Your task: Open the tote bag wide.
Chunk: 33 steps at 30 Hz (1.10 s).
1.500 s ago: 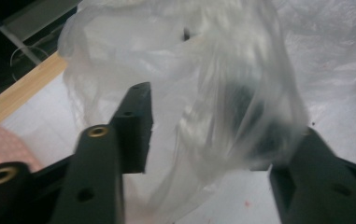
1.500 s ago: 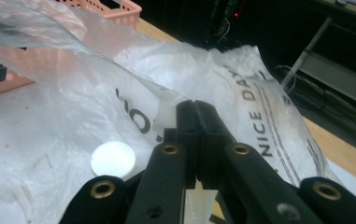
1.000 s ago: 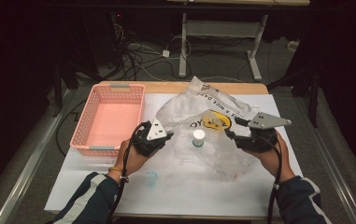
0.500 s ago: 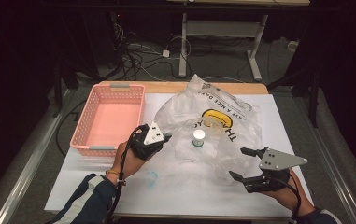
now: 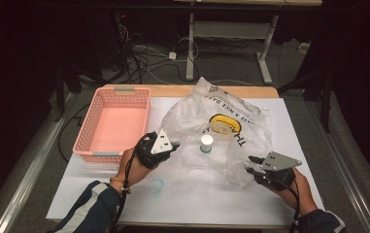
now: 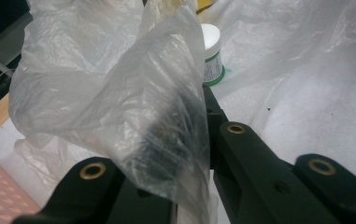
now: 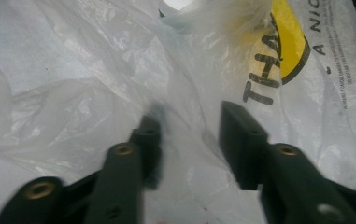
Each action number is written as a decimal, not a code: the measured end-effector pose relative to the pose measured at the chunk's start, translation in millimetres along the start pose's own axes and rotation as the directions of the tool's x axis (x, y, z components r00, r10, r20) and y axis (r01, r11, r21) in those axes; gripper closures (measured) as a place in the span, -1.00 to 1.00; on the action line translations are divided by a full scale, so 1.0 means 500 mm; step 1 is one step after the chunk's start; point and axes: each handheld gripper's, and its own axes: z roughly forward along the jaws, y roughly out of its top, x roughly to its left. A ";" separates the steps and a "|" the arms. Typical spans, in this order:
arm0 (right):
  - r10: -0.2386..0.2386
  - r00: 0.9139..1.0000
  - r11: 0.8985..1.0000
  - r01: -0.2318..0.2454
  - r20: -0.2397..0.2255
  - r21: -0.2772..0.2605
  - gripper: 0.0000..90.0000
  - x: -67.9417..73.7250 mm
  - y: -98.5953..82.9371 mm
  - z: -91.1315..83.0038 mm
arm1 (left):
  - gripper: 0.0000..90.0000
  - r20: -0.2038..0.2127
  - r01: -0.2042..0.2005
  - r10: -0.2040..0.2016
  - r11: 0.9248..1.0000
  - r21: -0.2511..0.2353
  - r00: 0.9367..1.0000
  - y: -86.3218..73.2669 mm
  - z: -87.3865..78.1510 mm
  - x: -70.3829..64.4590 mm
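A clear plastic bag (image 5: 221, 127) with a yellow smiley print and black lettering lies crumpled mid-table. A small jar with a white lid (image 5: 206, 142) stands in it, and the left gripper view shows the jar's green label (image 6: 211, 56). My left gripper (image 5: 175, 145) is shut on a fold of the bag's film (image 6: 133, 93) at the bag's left edge and holds it raised. My right gripper (image 5: 248, 163) is open at the bag's front right corner. In the right gripper view the film (image 7: 96, 79) lies between and under the spread jaws of this gripper (image 7: 192, 119).
A pink slotted basket (image 5: 95, 145) stands at the left of the white table cover (image 5: 289, 116). A small bluish translucent object (image 5: 157, 185) lies near the front, by the left forearm. Beyond the table are cables and desk legs on the floor.
My right gripper left the bag's middle, dropped back to the front right and now sits open at the bag's corner. The left gripper has barely moved and keeps its hold.
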 end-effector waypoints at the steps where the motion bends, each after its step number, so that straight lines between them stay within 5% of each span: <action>1: 0.005 1.000 1.000 -0.005 0.001 -0.006 0.86 -0.003 0.001 0.000 | 0.94 -0.002 0.001 -0.001 1.000 -0.010 1.000 0.002 -0.004 0.000; 8: 0.004 1.000 0.992 -0.001 0.028 -0.129 1.00 -0.011 0.039 -0.049 | 0.94 -0.017 -0.002 0.001 0.996 -0.092 1.000 0.022 -0.054 -0.003; 15: 0.003 0.998 0.969 0.015 0.069 -0.246 1.00 -0.022 0.079 -0.104 | 0.94 -0.064 -0.015 0.005 0.989 -0.150 0.998 0.038 -0.109 0.006; 24: 0.048 0.986 0.935 0.013 0.162 -0.355 1.00 -0.075 0.132 -0.156 | 0.94 -0.105 0.001 -0.024 0.977 -0.212 0.994 0.058 -0.162 0.043; 29: 0.110 0.979 0.908 -0.027 0.174 -0.418 1.00 -0.112 0.155 -0.171 | 0.94 -0.111 0.003 -0.029 0.975 -0.224 0.993 0.070 -0.163 0.054; 33: 0.122 0.975 0.916 -0.039 0.184 -0.399 1.00 -0.127 0.166 -0.147 | 0.94 -0.096 0.018 -0.040 0.975 -0.221 0.995 0.072 -0.135 0.056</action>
